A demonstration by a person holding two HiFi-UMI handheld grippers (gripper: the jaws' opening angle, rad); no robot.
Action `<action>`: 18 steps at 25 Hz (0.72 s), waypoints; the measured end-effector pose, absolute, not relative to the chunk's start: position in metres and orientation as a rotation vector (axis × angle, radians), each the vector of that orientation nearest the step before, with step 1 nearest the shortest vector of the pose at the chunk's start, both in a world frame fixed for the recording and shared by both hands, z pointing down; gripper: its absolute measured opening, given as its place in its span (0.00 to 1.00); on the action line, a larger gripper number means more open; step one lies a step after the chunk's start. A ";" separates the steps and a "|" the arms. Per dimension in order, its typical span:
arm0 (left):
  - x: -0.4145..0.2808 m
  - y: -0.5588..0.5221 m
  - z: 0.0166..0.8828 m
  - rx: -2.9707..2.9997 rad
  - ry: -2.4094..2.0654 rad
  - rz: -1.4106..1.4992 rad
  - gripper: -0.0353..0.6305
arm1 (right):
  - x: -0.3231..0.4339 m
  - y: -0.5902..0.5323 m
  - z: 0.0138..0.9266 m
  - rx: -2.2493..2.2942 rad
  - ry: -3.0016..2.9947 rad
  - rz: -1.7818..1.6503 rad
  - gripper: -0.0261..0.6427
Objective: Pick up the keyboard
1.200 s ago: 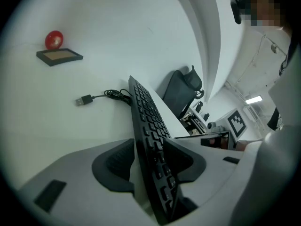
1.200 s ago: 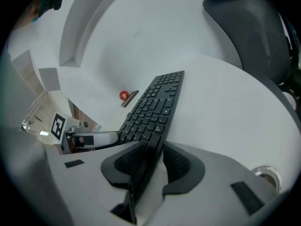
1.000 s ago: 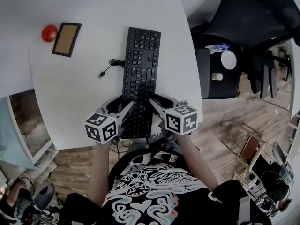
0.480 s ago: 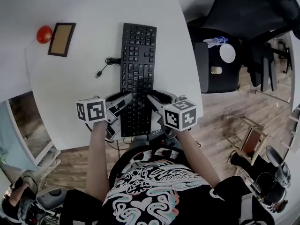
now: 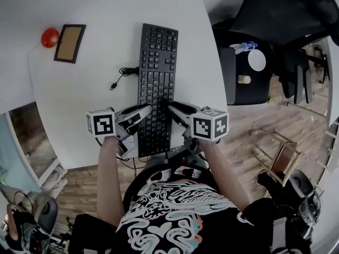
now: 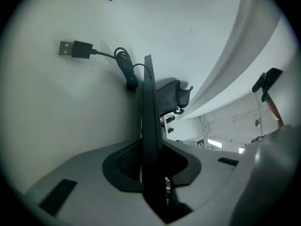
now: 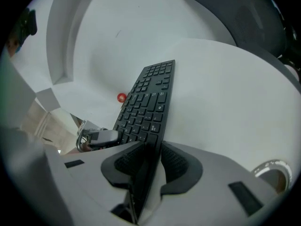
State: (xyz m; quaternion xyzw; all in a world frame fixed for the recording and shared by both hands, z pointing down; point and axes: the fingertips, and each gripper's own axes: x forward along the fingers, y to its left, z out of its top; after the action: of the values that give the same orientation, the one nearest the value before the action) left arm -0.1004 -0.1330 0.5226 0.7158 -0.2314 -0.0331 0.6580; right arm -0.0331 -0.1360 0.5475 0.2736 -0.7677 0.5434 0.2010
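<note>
A black keyboard [image 5: 156, 83] lies lengthwise on the white table [image 5: 79, 105], its near end toward me. My left gripper [image 5: 142, 110] straddles its left edge near that end. In the left gripper view the thin keyboard edge [image 6: 149, 117] stands between the closing jaws of the left gripper [image 6: 151, 159], with a pale sliver still showing beside one pad. My right gripper [image 5: 174, 109] is on the right edge. In the right gripper view both pads of the right gripper [image 7: 150, 159] press on the keyboard [image 7: 148, 107].
The keyboard's coiled USB cable [image 5: 123, 74] lies on the table to its left. A framed cork board [image 5: 69, 43] and a red ball [image 5: 50, 37] sit at the far left. A black office chair [image 5: 249, 52] with a bottle [image 5: 241, 47] stands right of the table.
My left gripper has rolled, its marker cube turning to face up, and its jaws have drawn in round the keyboard's left edge. The right gripper has stayed on the right edge.
</note>
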 end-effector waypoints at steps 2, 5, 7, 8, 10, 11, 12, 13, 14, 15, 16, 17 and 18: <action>-0.101 -0.133 0.520 1.639 -0.510 -0.099 0.19 | -0.034 -0.136 0.548 0.741 -2.155 1.564 0.21; -0.101 -0.133 0.520 1.635 -0.501 -0.139 0.20 | -0.032 -0.137 0.547 0.731 -2.168 1.633 0.21; -0.100 -0.133 0.517 1.630 -0.489 -0.166 0.20 | -0.031 -0.139 0.545 0.726 -2.181 1.670 0.21; -0.100 -0.133 0.516 1.630 -0.482 -0.177 0.20 | -0.031 -0.139 0.543 0.724 -2.194 1.685 0.21; -0.100 -0.133 0.516 1.636 -0.471 -0.186 0.20 | -0.029 -0.142 0.542 0.731 -2.221 1.720 0.21; -0.101 -0.133 0.516 1.642 -0.465 -0.186 0.20 | -0.028 -0.146 0.542 0.743 -2.232 1.746 0.21; -0.101 -0.133 0.516 1.650 -0.459 -0.186 0.20 | -0.029 -0.150 0.542 0.755 -2.241 1.778 0.21; -0.101 -0.133 0.515 1.660 -0.450 -0.187 0.20 | -0.030 -0.154 0.542 0.764 -2.249 1.815 0.21; -0.102 -0.134 0.514 1.672 -0.441 -0.190 0.20 | -0.031 -0.159 0.542 0.767 -2.256 1.851 0.21; -0.102 -0.134 0.512 1.684 -0.434 -0.195 0.20 | -0.034 -0.163 0.541 0.764 -2.264 1.881 0.22; -0.103 -0.134 0.511 1.695 -0.431 -0.204 0.20 | -0.036 -0.165 0.541 0.755 -2.275 1.902 0.22; -0.104 -0.134 0.511 1.702 -0.429 -0.216 0.20 | -0.037 -0.166 0.541 0.741 -2.288 1.917 0.22; -0.104 -0.134 0.511 1.704 -0.425 -0.231 0.20 | -0.037 -0.166 0.541 0.725 -2.303 1.933 0.22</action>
State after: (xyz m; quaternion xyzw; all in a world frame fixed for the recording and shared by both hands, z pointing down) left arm -0.1043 -0.1341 0.5113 0.7448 -0.1860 -0.1008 0.6328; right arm -0.0371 -0.1662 0.5415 0.2345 -0.7444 0.6247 0.0246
